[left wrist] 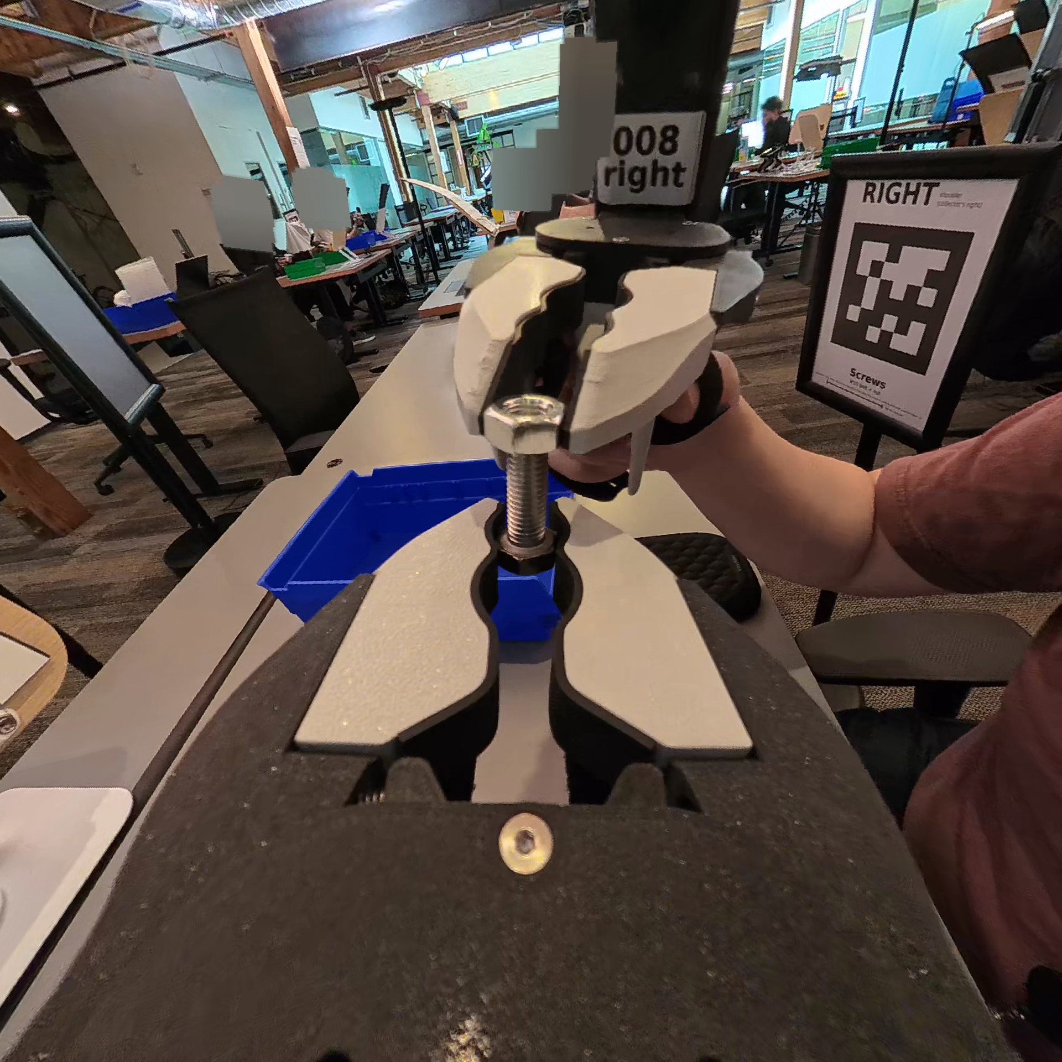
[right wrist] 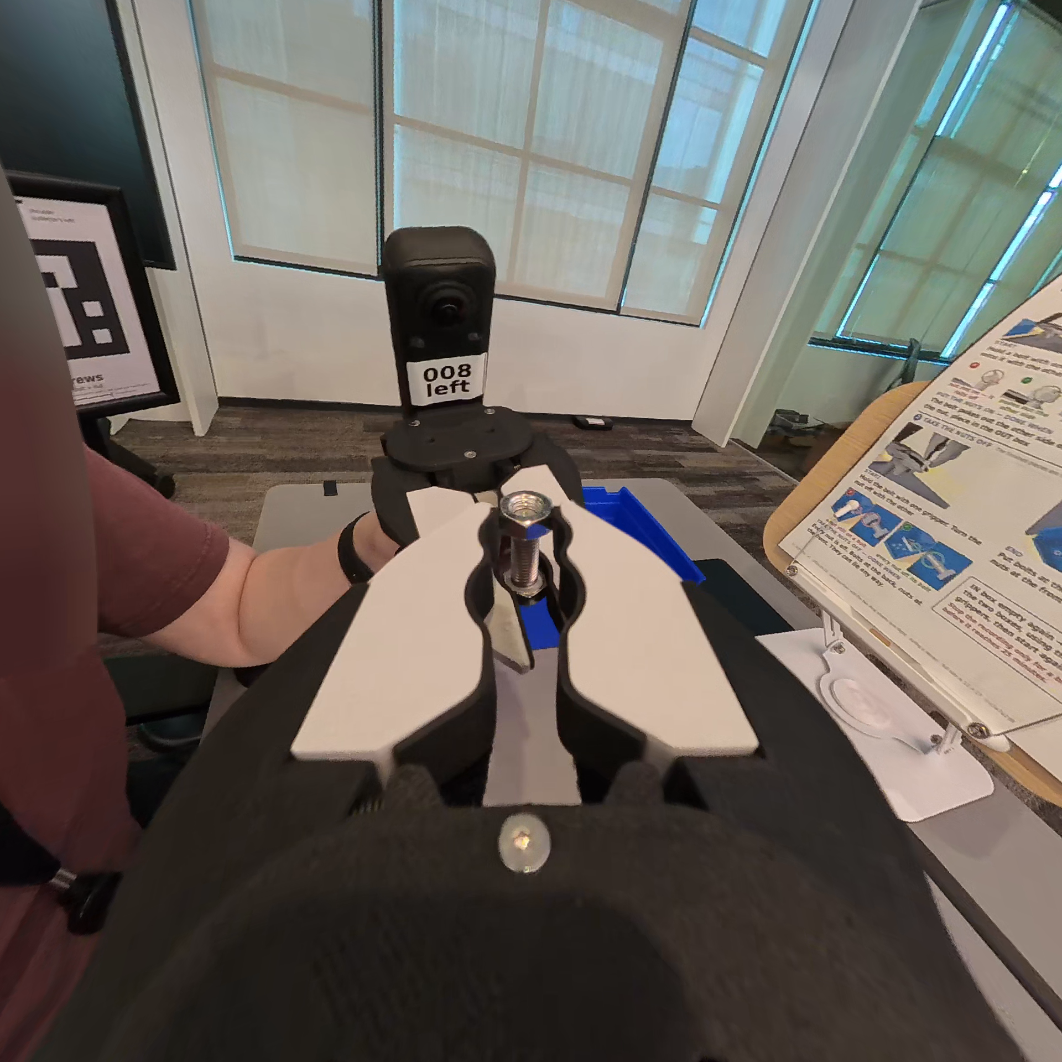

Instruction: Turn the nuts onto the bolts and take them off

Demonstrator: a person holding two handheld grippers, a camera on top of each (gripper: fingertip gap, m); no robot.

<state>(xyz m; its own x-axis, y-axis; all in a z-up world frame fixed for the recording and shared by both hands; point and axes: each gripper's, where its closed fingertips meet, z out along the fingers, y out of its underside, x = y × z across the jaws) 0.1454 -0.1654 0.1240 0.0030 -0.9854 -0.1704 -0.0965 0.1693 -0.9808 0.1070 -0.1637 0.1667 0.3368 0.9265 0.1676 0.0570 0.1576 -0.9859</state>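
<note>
Left tool is pinching the head end of a silver hex bolt, so the bolt stands upright with its threads bare between the two tools. Right tool comes in from the far side in the left wrist view and is clamped on the hex nut. The nut sits right at the top end of the threads, with the bolt's tip showing in its hole. The right wrist view shows the same setup from the other side, with the nut seated in the notch between that tool's white fingertips.

All of this hangs in the air over a blue plastic bin, which sits on the grey table. I can't tell what's inside the bin from here.

As for writing, there's plenty. Each tool carries a black camera with a white sticker printed in black, one on the right tool and one on the left tool's camera. A black-framed sign on a stand has a big black-and-white square marker with some text above and below it. On the other side, a printed instruction sheet with small pictures and red and black text leans on a wooden easel board. A person's hand in a black strap grips the right tool, and a dark red sleeve shows at the edge.
</note>
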